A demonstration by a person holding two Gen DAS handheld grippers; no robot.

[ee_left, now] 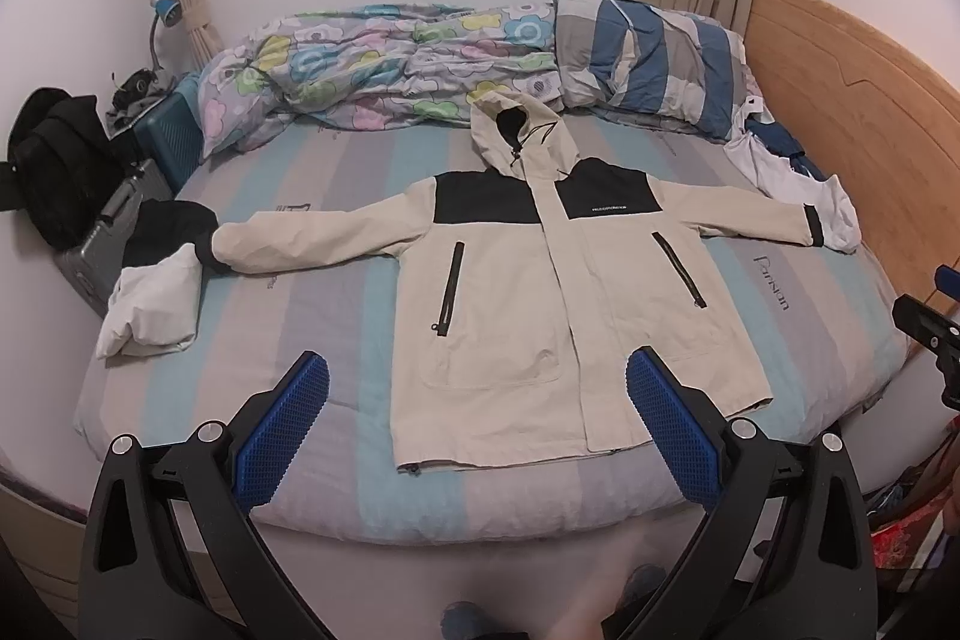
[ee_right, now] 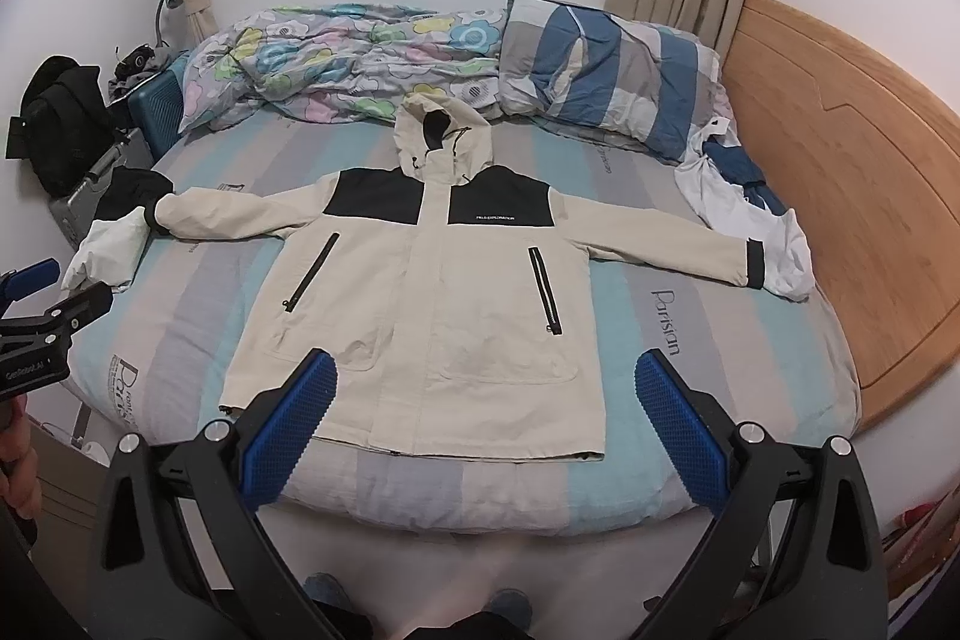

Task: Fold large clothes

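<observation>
A cream hooded jacket (ee_left: 540, 292) with black shoulder panels lies flat and face up on the striped bed (ee_left: 336, 316), sleeves spread to both sides, hood toward the pillows. It also shows in the right wrist view (ee_right: 432, 304). My left gripper (ee_left: 477, 376) is open and empty, held above the foot of the bed in front of the jacket's hem. My right gripper (ee_right: 483, 376) is open and empty too, over the hem. Each gripper shows at the edge of the other's view: the right one (ee_left: 930, 334) and the left one (ee_right: 54, 316).
A floral duvet (ee_left: 384, 64) and a blue-grey pillow (ee_left: 654, 58) lie at the head of the bed (ee_right: 708, 340). White garments lie by the left sleeve (ee_left: 156, 304) and right sleeve (ee_left: 780, 172). A wooden headboard (ee_left: 852, 100) stands right. Bags and a case (ee_left: 102, 232) are left.
</observation>
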